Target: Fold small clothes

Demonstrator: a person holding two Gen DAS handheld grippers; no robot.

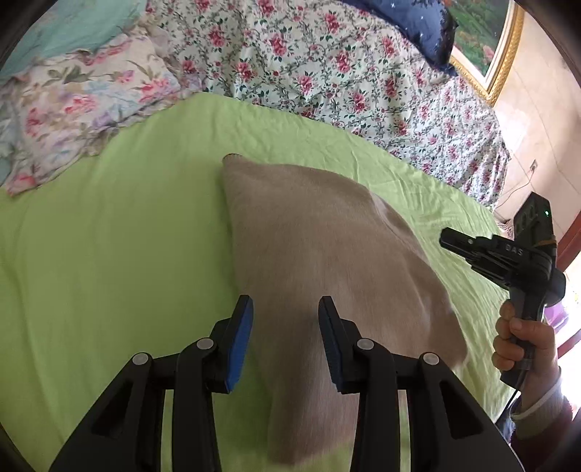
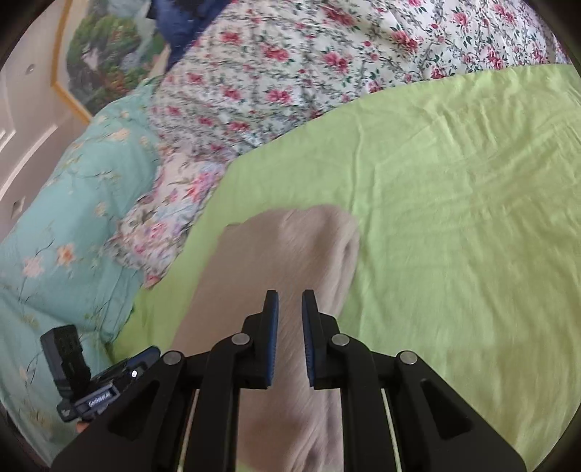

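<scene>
A beige knit garment (image 1: 319, 261) lies folded on the lime green sheet (image 1: 109, 254). My left gripper (image 1: 287, 308) hovers open above its near part, holding nothing. The right gripper (image 1: 450, 241) shows at the right of the left wrist view, held in a hand, off the garment's right side. In the right wrist view the garment (image 2: 290, 254) lies under my right gripper (image 2: 290, 301), whose jaws stand a narrow gap apart with nothing between them. The left gripper's body (image 2: 90, 392) shows at lower left.
A floral quilt (image 1: 326, 72) is piled behind the green sheet. A pastel floral pillow (image 1: 72, 105) and a teal floral cover (image 2: 72, 218) lie at the left. A framed painting (image 1: 483, 40) and a dark blue pillow (image 1: 417, 29) are at the far back.
</scene>
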